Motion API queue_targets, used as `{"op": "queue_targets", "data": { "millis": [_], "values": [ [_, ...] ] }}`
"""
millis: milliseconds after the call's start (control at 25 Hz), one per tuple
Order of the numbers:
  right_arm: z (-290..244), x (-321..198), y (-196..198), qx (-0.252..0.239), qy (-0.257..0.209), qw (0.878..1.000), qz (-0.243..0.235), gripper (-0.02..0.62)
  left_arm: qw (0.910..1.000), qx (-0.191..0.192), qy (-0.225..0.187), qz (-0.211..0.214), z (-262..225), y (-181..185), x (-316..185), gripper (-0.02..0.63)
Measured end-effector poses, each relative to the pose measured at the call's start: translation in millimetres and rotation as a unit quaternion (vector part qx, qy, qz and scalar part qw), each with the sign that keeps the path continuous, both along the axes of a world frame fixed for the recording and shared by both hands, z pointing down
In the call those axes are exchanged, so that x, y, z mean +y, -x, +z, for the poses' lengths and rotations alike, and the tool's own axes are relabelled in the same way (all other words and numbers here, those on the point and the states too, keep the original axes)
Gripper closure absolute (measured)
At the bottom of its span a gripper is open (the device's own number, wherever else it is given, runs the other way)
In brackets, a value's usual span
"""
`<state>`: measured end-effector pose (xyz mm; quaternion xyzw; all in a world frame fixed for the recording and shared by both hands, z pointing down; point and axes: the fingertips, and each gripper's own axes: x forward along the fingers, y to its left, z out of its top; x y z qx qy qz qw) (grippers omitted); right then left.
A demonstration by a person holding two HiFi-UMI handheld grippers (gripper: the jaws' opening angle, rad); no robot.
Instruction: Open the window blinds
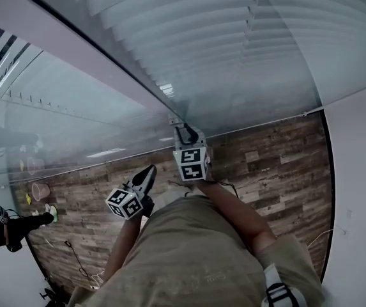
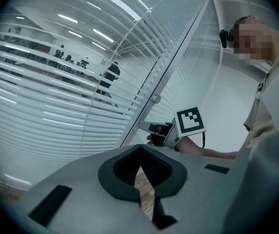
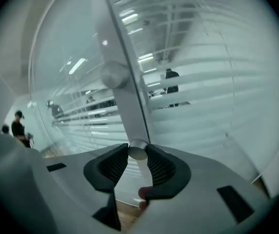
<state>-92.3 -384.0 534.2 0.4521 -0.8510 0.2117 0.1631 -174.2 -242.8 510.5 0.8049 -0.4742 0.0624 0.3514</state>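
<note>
Our right gripper (image 1: 184,133) clamps the round knob (image 3: 138,153) on the window frame's upright post (image 3: 124,101), likely to twist the blinds (image 1: 202,37) behind the glass open. Our left gripper (image 1: 148,172) waits closed and empty.

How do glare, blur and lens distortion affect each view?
Head view: the wide lens bows the blinds and window frame; ceiling-light reflections glare on the glass. Left gripper view: dark round corners, bright light streaks across the blinds. Right gripper view: cool, hazy light; the knob between the jaws looks soft.
</note>
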Motion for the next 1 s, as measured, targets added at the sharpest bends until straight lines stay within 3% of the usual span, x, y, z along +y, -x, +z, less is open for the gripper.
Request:
{"op": "queue_targets", "data": {
  "millis": [80, 160, 240, 320, 360, 400, 440, 480, 560, 720, 760, 800, 840, 880, 920, 1000],
  "values": [
    [-2, 2, 3, 0.122, -0.061, 0.99, -0.028, 0.466, 1.0, 0.001, -0.002, 0.004, -2, -2, -2, 0.592],
    [-1, 3, 5, 0.208, -0.104, 0.971, -0.054, 0.465, 1.0, 0.0, -0.004, 0.008, -3, -5, -3, 0.592],
    [2, 6, 5, 0.21, -0.109, 0.969, -0.068, 0.463, 0.9999, 0.0, -0.006, 0.011, -4, -7, -2, 0.592],
    [7, 13, 5, 0.105, -0.051, 0.991, -0.071, 0.454, 0.9999, 0.001, -0.007, 0.012, -4, -8, 0, 0.592],
    [11, 17, 4, 0.013, 0.001, 0.998, -0.064, 0.412, 0.9999, 0.001, -0.007, 0.011, -4, -7, 1, 0.592],
    [14, 20, 4, -0.093, 0.061, 0.993, -0.05, 0.386, 0.9999, 0.001, -0.007, 0.009, -4, -5, 2, 0.592],
    [16, 21, 3, -0.198, 0.12, 0.972, -0.03, 0.379, 0.9999, 0.0, -0.007, 0.007, -3, -2, 3, 0.592],
    [17, 21, 2, -0.288, 0.165, 0.943, -0.011, 0.379, 1.0, -0.001, -0.006, 0.005, -2, 1, 4, 0.592],
    [15, 18, -2, -0.404, 0.207, 0.891, 0.014, 0.379, 1.0, -0.001, -0.005, 0.003, 1, 5, 6, 0.592],
    [9, 6, -3, -0.509, 0.242, 0.825, 0.033, 0.385, 1.0, 0.0, -0.002, 0.001, 2, 8, 7, 0.592],
    [9, 4, -3, -0.523, 0.252, 0.813, 0.041, 0.41, 1.0, 0.001, -0.001, 0.0, 2, 9, 7, 0.592],
    [10, 2, -3, -0.526, 0.26, 0.808, 0.05, 0.456, 1.0, 0.002, -0.001, -0.002, 1, 9, 6, 0.592],
    [11, 1, -3, -0.516, 0.262, 0.814, 0.056, 0.465, 1.0, 0.002, -0.001, -0.003, 0, 10, 6, 0.592],
    [11, 0, -3, -0.488, 0.256, 0.832, 0.059, 0.466, 1.0, 0.003, -0.001, -0.005, 0, 11, 5, 0.592],
    [10, 0, -3, -0.44, 0.242, 0.863, 0.058, 0.468, 1.0, 0.003, -0.001, -0.005, -1, 12, 4, 0.592],
    [10, -1, 1, -0.284, 0.188, 0.939, 0.043, 0.468, 1.0, 0.002, -0.002, -0.005, -1, 14, 2, 0.592]
  ]
}}
